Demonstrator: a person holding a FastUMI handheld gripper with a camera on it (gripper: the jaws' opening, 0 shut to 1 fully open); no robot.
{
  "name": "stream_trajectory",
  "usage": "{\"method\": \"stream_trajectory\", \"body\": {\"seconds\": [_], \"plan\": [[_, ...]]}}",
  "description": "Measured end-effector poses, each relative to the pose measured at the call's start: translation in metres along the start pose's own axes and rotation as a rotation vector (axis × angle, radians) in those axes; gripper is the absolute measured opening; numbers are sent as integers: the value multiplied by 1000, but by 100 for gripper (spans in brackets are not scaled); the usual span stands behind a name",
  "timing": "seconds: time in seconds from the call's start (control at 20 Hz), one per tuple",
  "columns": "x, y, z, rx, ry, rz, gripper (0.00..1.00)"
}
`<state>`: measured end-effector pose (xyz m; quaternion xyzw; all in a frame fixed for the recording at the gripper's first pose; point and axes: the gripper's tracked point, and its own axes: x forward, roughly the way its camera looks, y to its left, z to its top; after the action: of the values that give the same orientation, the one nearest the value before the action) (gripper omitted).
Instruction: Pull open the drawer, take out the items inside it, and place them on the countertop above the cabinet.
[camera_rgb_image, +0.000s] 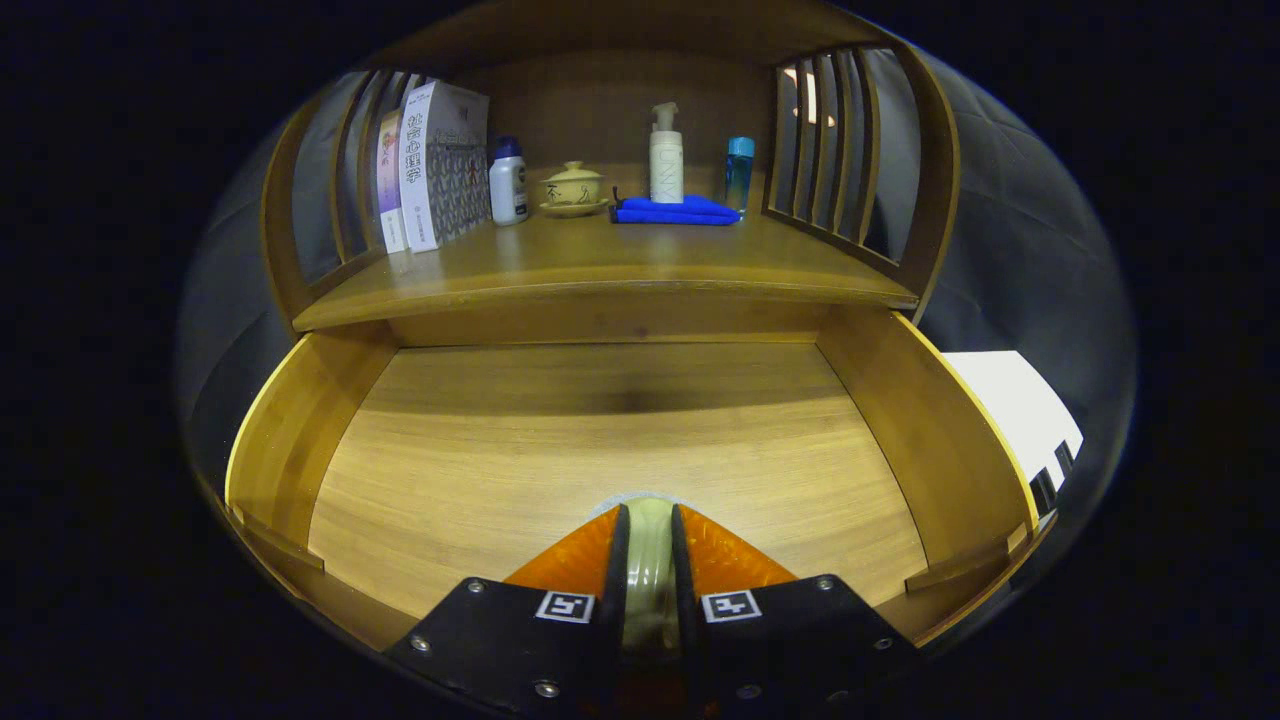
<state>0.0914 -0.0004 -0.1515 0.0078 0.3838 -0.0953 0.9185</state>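
Observation:
The wooden drawer (930, 430) is pulled open below me, and the floor I can see ahead of the fingers is bare. My gripper (648, 512) hovers over the drawer's front part, shut on a thin pale olive item (648, 575) seen edge-on between the fingers. I cannot tell what this item is. Beyond the drawer is the countertop (600, 270). On it stand a lidded cream cup on a saucer (573, 187), a folded blue cloth (675, 210), a white pump bottle (666, 160), a blue bottle (739, 172) and a white bottle with a blue cap (508, 185).
Upright books (430, 170) lean at the countertop's left end. Slatted wooden side panels (830, 140) close both ends of the shelf. A white surface (1010, 400) lies to the right of the drawer's wall.

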Motion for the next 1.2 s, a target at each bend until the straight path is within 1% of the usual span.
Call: {"method": "stream_trajectory", "body": {"seconds": [0.15, 0.3, 0.5, 0.65, 0.85, 1.2], "plan": [[0, -2, 1, -1, -10, 4, 20], [-4, -7, 6, 36, -35, 5, 15], [-15, -14, 25, 116, -111, 20, 15], [-33, -20, 48, 133, -190, 24, 15], [-56, -21, 86, 121, -301, 29, 15], [-73, -7, 139, 38, -396, 20, 15]]}}
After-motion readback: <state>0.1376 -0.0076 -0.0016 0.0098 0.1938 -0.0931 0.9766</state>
